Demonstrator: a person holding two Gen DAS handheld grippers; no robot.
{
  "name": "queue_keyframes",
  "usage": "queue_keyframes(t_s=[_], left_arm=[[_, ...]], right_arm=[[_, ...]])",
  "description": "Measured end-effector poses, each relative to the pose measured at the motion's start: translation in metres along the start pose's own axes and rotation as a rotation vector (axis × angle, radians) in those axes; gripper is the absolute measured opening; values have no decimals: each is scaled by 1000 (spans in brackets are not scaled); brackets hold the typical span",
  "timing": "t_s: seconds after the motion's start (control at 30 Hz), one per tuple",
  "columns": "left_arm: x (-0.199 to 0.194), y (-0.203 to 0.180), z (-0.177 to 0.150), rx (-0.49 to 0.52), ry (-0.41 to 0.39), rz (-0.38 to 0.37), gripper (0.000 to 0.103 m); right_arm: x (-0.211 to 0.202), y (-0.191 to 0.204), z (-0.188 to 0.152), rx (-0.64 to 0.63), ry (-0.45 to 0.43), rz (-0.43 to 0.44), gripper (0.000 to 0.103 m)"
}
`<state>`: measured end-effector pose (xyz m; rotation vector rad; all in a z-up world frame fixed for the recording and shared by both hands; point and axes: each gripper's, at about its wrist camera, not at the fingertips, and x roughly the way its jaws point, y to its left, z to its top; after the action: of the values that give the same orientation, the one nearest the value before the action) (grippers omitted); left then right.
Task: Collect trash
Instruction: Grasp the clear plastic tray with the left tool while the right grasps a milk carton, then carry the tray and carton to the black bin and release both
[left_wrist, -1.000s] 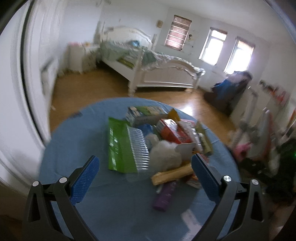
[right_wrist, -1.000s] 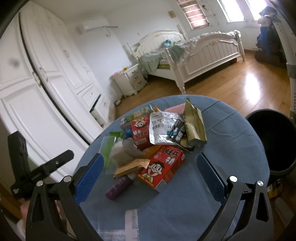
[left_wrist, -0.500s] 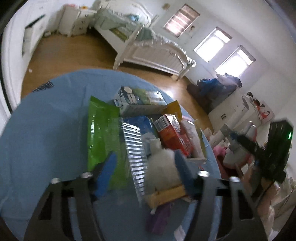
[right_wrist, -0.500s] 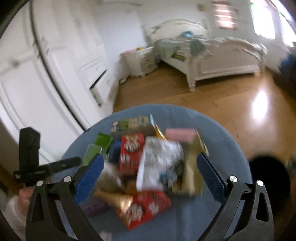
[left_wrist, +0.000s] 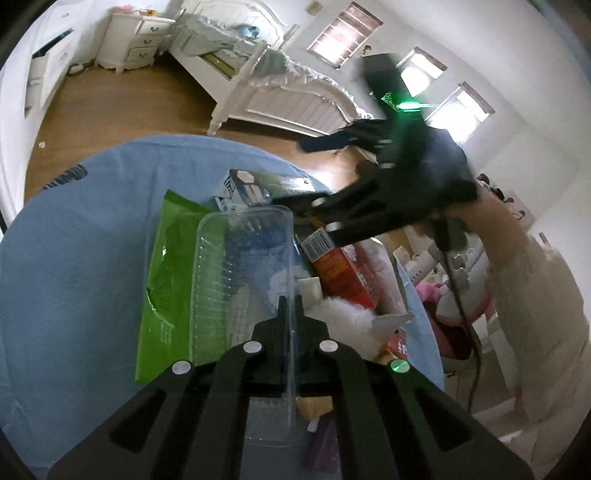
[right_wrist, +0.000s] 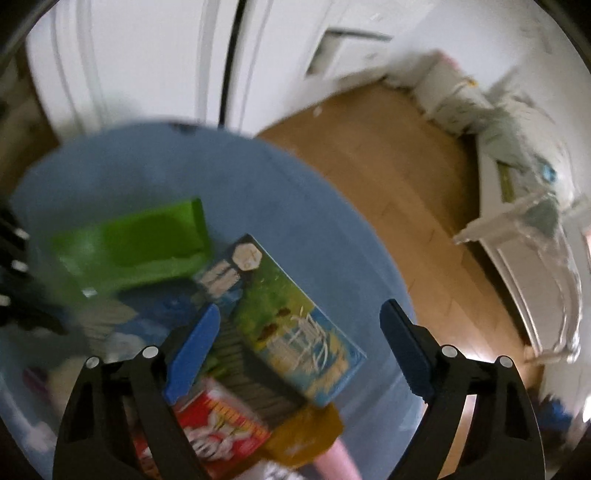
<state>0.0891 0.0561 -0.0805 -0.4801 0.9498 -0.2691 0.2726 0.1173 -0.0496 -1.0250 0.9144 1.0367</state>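
A: Left wrist view, item one?
B: Clear tray (left_wrist: 243, 295), ribbed thin plastic with rounded corners, see-through. It lies on the blue table (left_wrist: 74, 258), partly over a green pouch (left_wrist: 170, 280). The left gripper (left_wrist: 290, 306) has just closed; its jaws are together, pinching the tray's near right edge.

A: What sits around it?
B: A red carton (left_wrist: 343, 273) to the right, a white fluffy wad (left_wrist: 347, 321) nearer the camera, a blue-and-green box (left_wrist: 251, 186) at the far end, and a purple item (left_wrist: 325, 443) low down, half hidden by the gripper frame.

A: Anything standing in the way?
B: The right gripper (left_wrist: 306, 173) reaches in from the right above the far end of the pile, blurred, blue pads apart, held by a hand (left_wrist: 491, 206) in a pale sleeve. Behind it are a white bed (left_wrist: 280, 96) and a wood floor (left_wrist: 110, 107).

A: Right wrist view?
B: Blurred throughout. The right gripper (right_wrist: 299, 350) has just been narrowing, yet its jaws stand well apart with nothing pressed between the pads. The box (right_wrist: 291, 332) lies below and between them, clear of both pads.

A: And the rest there?
B: Green pouch (right_wrist: 136, 247) to the left on the table (right_wrist: 258, 192); red carton (right_wrist: 218, 432) at the lower edge under the left finger; a yellow wrapper (right_wrist: 306, 435) just beside it; a pink item (right_wrist: 336, 465) at the bottom. The tray shows only as a faint ribbed smear (right_wrist: 107, 325) at left, and the left gripper as a dark blur (right_wrist: 14, 280) at that edge. White wardrobe doors (right_wrist: 147, 55) stand behind.
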Motion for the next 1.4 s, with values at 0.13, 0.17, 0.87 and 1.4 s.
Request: queue_keyframes(t_s=[0.13,0.17,0.87,1.4], left_arm=[[-2,1,-5,1,-13,-28,3],[-3,1,-6,-2,-15,-29,3],[45,-220,18,262,14,-385,3],[287,-302,17,335,387,-380,3]], right_arm=[[34,6,10,-21,116,-4,65],[33,5,16,7,98,16,61],[-220,49,-245,1333,-888,-285,48],[-41,38,-477,1892,-708,-73,48]])
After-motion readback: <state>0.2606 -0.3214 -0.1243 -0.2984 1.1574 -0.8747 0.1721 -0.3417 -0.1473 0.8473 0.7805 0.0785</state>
